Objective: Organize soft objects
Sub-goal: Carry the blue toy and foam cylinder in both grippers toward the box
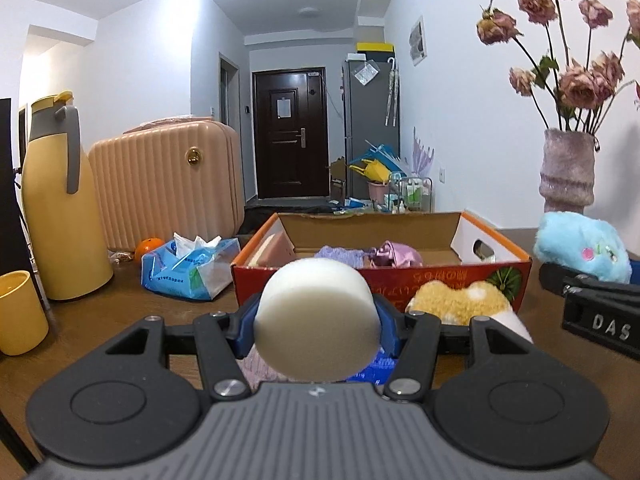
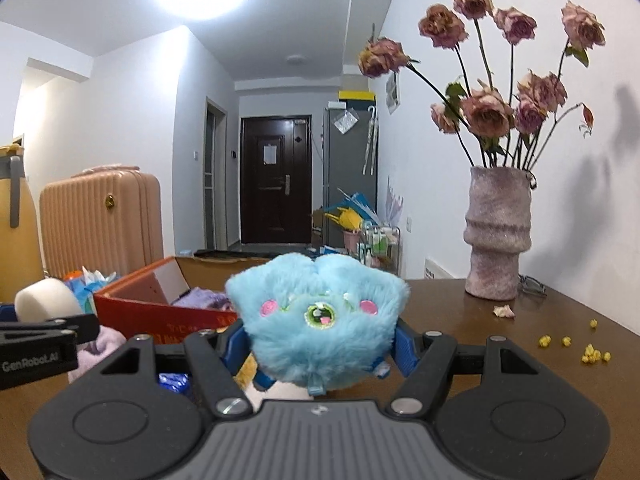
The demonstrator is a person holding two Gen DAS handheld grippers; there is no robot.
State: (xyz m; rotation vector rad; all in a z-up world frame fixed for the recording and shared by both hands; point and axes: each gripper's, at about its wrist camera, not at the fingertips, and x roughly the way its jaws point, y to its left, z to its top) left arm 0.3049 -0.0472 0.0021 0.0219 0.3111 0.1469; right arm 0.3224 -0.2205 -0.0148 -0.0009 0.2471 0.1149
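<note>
a: between the blue pads of the left gripper [image 1: 316,320] sits one white foam cylinder [image 1: 316,316], clamped from both sides. its round flat face points back at the camera and its axis runs forward toward the cardboard box [image 1: 400,276]. it hangs above the table [image 1: 120,304], just short of the box's red front wall.

b: and the right side?

a: the right gripper [image 2: 320,344] is closed on one blue plush toy [image 2: 320,320]. its face, with two pink cheeks and a green mouth, looks straight at the camera, roughly upright. it is about as wide as tall, so i can't name a long axis. it is held above the table, to the right of the box.

b: what's in the box?

a: from the left wrist view, one purple knitted piece [image 1: 340,257], one shiny pink fabric bundle [image 1: 394,254] and one pink block [image 1: 276,250] against the left wall. anything deeper is hidden.

b: outside it?

a: one yellow fluffy toy [image 1: 460,300] touching the box's front wall, and one pale pink knit piece [image 2: 100,346] under the left gripper. past that, one tissue pack [image 1: 192,264], one orange [image 1: 147,247], one yellow jug [image 1: 60,208], one yellow cup [image 1: 18,312], one suitcase [image 1: 160,184], and one vase [image 2: 498,236] of dried roses at the right. yellow crumbs [image 2: 588,352] lie scattered near the vase, too small to count surely.
</note>
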